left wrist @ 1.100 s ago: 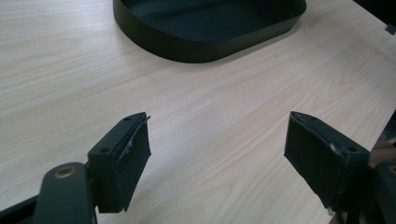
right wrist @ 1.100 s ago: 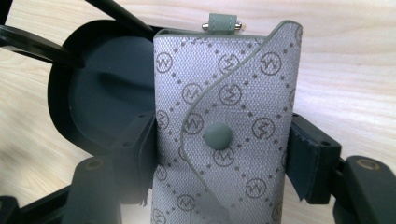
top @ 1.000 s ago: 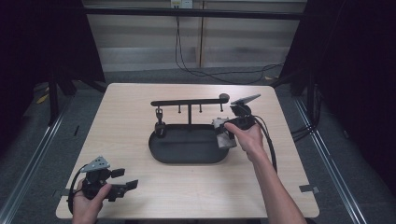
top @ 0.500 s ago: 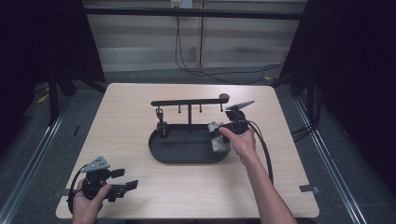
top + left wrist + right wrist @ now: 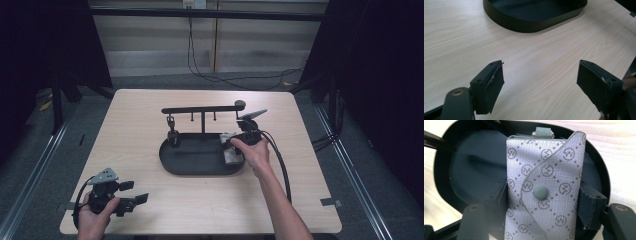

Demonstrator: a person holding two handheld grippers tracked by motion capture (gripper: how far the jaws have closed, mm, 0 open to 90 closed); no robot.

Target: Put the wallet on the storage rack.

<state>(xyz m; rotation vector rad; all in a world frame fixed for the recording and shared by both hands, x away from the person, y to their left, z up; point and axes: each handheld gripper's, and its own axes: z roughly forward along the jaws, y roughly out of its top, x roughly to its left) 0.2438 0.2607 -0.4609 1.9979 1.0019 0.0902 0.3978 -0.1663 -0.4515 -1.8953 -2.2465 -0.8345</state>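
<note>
The worktop (image 5: pixel 150 125) carries a black oval tray (image 5: pixel 200 162) near its middle. A black rack (image 5: pixel 202 109) with a horizontal bar rises from the tray's far edge, and a small dark item (image 5: pixel 173 136) hangs from the bar's left part, down to the tray's far left corner.

The right gripper (image 5: pixel 544 202) is over the right end of the tray. Its jaws are clamped on a grey patterned wallet (image 5: pixel 545 187), one pad on each long side. In the right gripper view, the wallet stands between the jaws with its snap button (image 5: pixel 540 192) facing the camera and the dark tray floor (image 5: pixel 474 170) behind it. In the high view, the wallet (image 5: pixel 229 150) is at the tray's right end.

The left gripper (image 5: pixel 131 192) is at the near left corner of the worktop, well apart from the tray. Its jaws stand apart with nothing between them; bare worktop (image 5: pixel 536 62) lies below.
</note>
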